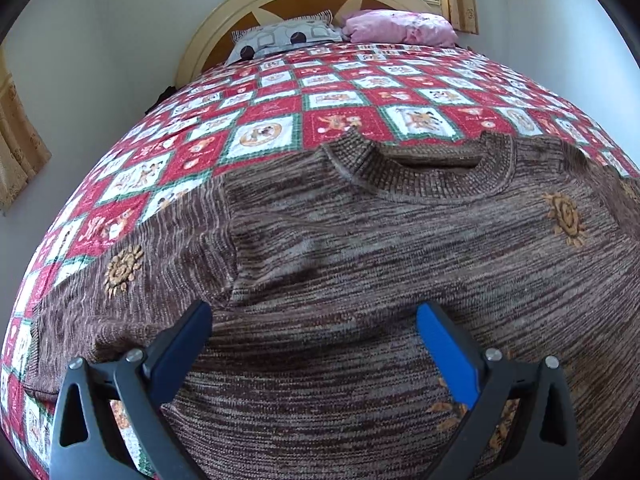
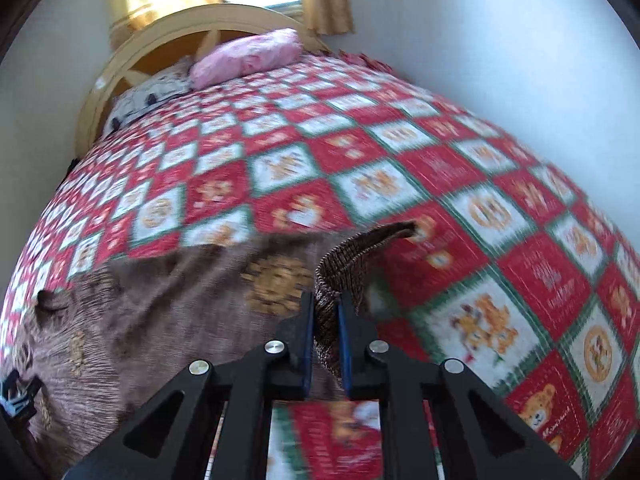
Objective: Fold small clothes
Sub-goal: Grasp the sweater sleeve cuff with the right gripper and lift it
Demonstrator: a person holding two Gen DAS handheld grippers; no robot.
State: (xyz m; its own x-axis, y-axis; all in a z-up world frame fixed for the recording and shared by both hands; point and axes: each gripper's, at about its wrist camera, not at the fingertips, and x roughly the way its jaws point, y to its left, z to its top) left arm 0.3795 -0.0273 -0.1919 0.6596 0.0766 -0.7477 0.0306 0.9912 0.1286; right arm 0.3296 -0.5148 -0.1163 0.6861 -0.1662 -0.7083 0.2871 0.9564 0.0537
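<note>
Both grippers look like the same build. The left gripper (image 1: 314, 320) has matte black plastic arms with triangular cutouts near the base, plus round silver screw heads at the pivots — two on each side. The fingers (image 1: 448, 354) wear flat blue pads; one looks bright royal blue, the other darker navy in shadow. The right gripper (image 2: 326, 320) has the same black linkage arms with triangular windows and four shiny silver screws in a row — its blue pads show only as thin edges. No cables, hands or sleeves visible.
</note>
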